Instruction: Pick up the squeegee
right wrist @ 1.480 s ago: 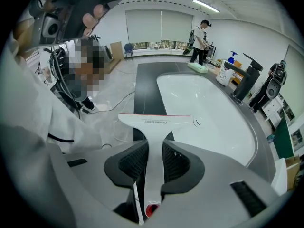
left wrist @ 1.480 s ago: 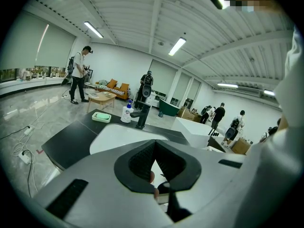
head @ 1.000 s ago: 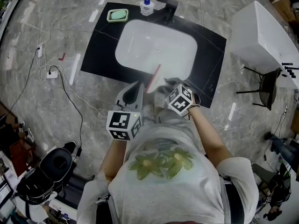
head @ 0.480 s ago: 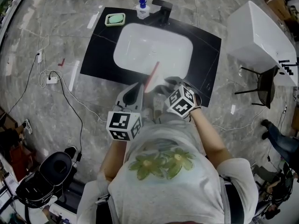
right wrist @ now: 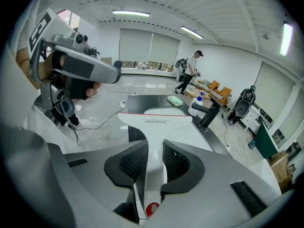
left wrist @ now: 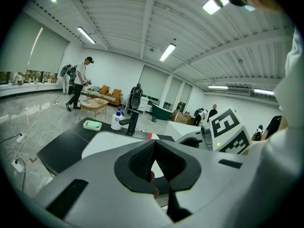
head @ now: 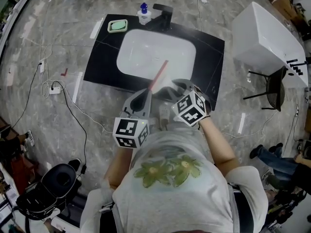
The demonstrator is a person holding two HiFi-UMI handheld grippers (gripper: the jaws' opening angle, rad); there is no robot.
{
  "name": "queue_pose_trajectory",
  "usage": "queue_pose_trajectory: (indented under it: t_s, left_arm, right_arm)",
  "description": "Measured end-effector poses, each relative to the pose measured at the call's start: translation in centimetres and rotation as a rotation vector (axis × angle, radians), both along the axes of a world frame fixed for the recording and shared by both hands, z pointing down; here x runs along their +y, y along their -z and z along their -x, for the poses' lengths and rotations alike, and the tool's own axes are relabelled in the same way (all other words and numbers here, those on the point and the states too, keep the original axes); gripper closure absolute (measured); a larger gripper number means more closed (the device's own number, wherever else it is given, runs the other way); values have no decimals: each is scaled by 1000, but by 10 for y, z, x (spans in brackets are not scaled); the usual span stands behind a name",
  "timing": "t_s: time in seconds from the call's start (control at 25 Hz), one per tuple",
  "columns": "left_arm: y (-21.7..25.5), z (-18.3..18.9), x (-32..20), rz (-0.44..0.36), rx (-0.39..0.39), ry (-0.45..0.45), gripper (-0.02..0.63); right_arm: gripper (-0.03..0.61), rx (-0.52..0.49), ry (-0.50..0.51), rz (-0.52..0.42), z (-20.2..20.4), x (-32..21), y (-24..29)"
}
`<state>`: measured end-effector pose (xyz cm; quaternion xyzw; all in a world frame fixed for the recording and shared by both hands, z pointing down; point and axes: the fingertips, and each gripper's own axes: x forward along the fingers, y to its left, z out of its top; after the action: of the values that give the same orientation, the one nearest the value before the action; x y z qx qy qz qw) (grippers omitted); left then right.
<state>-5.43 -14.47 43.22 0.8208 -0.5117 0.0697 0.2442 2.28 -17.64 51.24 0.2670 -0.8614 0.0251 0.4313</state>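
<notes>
Grey marble floor, black worktop (head: 102, 62) with a white sink (head: 141, 57) set in it, ahead of both tools. Right tool (right wrist: 155, 146) is clamped on the squeegee (right wrist: 154, 122): white handle runs between the two jaws, and the wide white head with a thin red edge sticks out past the fingertips. From the head view that red edge shows as a slanted line over the near side of the sink, lifted off the worktop. Left tool (left wrist: 154, 144) has its jaws pressed together at the tips with nothing held, and sits just beside the right tool on its left, a bit nearer the person. Beyond the sink, far from both tools: black faucet (head: 164, 12), soap bottle with a blue top (head: 143, 14) just left of the faucet, and a green soap dish (head: 118, 26) further left. White table (head: 265, 38) stands off to the right of the right tool, well apart.
</notes>
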Motion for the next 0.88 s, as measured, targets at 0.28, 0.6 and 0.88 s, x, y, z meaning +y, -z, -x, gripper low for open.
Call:
queue_pose_trajectory:
  t_s: [0.28,0.6,0.88]
  left_arm:
    - [1,-4,11,-8,-8,-18,604]
    - [5,-7,17,-17,-12,-32,604]
    - [13,-13,20,-30,-13,-48,604]
  right_arm:
    - [474,-54,-92,-50,-13,1,24]
    - [474,-153,-171,-138,-20,-1,70]
    - [474,-249,-173,-168,-17,9,108]
